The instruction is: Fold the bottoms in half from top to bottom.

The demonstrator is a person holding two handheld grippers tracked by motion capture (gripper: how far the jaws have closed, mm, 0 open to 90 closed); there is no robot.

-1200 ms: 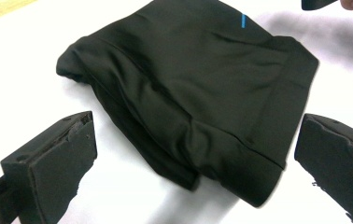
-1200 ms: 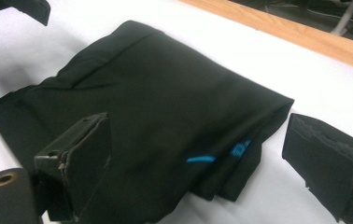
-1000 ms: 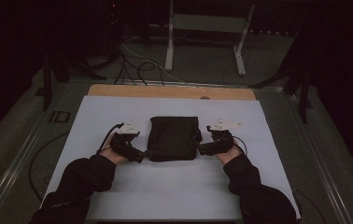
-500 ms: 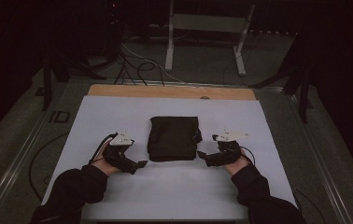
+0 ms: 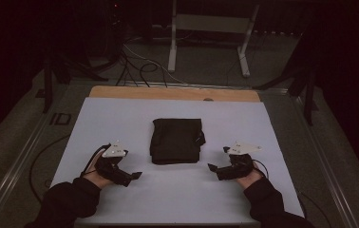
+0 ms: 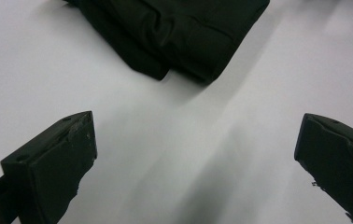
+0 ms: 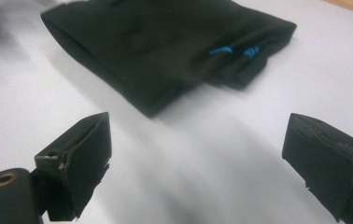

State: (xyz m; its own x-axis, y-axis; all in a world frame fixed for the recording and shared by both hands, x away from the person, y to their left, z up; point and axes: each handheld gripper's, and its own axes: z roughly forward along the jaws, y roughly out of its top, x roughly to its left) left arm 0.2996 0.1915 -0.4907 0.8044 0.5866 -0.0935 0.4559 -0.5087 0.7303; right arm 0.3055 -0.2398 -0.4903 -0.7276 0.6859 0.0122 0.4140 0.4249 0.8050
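Observation:
A folded black garment [image 5: 176, 140] lies in the middle of the white table cover [image 5: 120, 118]. My left gripper [image 5: 131, 176] rests open on the cover, to the garment's near left and apart from it. On the near right my right gripper [image 5: 218, 159] is open too, a short way off the cloth. In the left gripper view the garment's folded corner [image 6: 174, 32] lies beyond the gripper [image 6: 195, 154], bare cover between the jaws. The right gripper view shows the garment [image 7: 160, 51] with small blue loops [image 7: 221, 50] on its edge, ahead of the gripper [image 7: 198, 149].
A wooden table edge [image 5: 177, 93] runs along the far side of the cover. Beyond it stand a metal frame [image 5: 206, 38] and loose cables [image 5: 139, 66] on the floor. The room around is dark. Bare cover lies between my hands and the near edge.
Both grippers have pulled back from the garment's sides toward the near edge and spread outward. The garment lies where it was, let go.

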